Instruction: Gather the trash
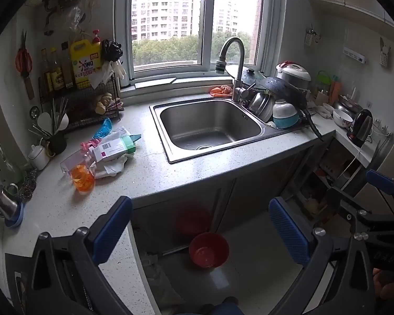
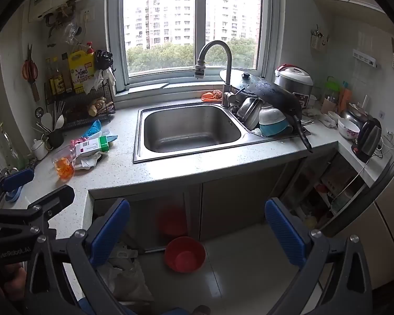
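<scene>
A heap of trash lies on the grey counter (image 1: 155,173) left of the sink: a white and green carton (image 1: 115,148), crumpled paper (image 1: 113,166), a blue wrapper (image 1: 103,128), pink wrapper (image 1: 88,144) and a clear bag with orange peel (image 1: 81,176). The heap also shows in the right wrist view (image 2: 88,148). A red bin (image 1: 208,249) stands on the floor below the counter, also in the right wrist view (image 2: 185,254). My left gripper (image 1: 201,231) is open and empty, held in front of the counter. My right gripper (image 2: 197,231) is open and empty beside it.
A steel sink (image 1: 210,126) with a tall tap (image 1: 231,60) sits mid-counter. Stacked pots, bowls and a black pan (image 1: 283,97) fill the drainer. A wire rack with bottles (image 1: 73,78), a kettle (image 1: 359,128), and a plastic bag on the floor (image 2: 126,275).
</scene>
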`<action>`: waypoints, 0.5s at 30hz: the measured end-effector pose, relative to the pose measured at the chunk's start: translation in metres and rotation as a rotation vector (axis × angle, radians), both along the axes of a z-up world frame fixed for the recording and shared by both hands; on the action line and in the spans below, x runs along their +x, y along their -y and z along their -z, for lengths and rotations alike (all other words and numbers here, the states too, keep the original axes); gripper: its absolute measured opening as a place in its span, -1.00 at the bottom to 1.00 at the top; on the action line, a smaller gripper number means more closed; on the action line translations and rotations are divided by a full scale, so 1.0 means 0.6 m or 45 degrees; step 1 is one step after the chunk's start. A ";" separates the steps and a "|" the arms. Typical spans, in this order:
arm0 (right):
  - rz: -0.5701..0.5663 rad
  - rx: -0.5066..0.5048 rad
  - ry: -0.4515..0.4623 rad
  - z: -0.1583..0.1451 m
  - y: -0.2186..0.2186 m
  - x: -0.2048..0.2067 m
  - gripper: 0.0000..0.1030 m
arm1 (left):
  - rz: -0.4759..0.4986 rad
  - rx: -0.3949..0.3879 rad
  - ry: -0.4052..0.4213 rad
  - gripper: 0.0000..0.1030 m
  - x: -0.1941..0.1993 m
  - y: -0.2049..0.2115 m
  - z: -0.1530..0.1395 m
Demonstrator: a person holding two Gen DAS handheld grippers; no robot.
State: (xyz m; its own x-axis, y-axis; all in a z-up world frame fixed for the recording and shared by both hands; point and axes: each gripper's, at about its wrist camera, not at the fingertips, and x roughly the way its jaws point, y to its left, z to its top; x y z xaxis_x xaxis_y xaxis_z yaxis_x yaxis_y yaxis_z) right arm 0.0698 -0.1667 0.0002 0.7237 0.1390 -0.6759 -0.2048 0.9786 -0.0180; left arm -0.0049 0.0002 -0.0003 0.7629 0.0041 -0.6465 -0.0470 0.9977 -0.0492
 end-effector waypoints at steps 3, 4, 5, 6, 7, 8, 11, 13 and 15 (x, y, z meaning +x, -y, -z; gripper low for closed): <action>0.000 -0.004 -0.004 0.001 0.001 -0.001 0.99 | 0.005 0.033 -0.014 1.00 0.002 0.011 0.000; 0.000 -0.007 -0.004 0.002 0.001 -0.001 0.99 | 0.013 0.009 -0.025 1.00 0.008 0.000 -0.002; -0.001 -0.008 -0.004 0.002 0.001 -0.001 0.99 | 0.016 0.006 -0.026 1.00 0.010 0.000 0.000; 0.000 -0.009 -0.005 0.002 0.001 -0.001 0.99 | 0.018 0.003 -0.024 1.00 0.010 -0.002 -0.008; -0.001 -0.008 -0.006 0.001 0.001 -0.001 0.99 | 0.021 0.007 -0.017 1.00 0.006 -0.001 -0.006; -0.002 -0.010 -0.006 0.001 0.000 -0.001 0.99 | 0.023 0.005 -0.019 1.00 0.006 -0.001 -0.005; 0.005 0.003 -0.002 0.000 0.001 -0.003 0.99 | 0.025 0.004 -0.026 1.00 0.007 -0.002 -0.003; 0.004 0.001 -0.005 0.000 -0.002 -0.005 0.99 | 0.025 0.007 -0.029 1.00 0.007 -0.001 -0.003; 0.010 0.016 -0.009 0.003 0.003 -0.001 0.99 | 0.026 0.008 -0.027 1.00 0.007 -0.002 -0.002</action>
State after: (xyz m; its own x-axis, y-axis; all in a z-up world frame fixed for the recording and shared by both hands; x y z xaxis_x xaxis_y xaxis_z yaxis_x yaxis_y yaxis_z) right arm 0.0691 -0.1686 -0.0019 0.7200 0.1421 -0.6793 -0.1973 0.9803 -0.0041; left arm -0.0007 0.0014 0.0012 0.7488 -0.0071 -0.6628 -0.0278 0.9987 -0.0421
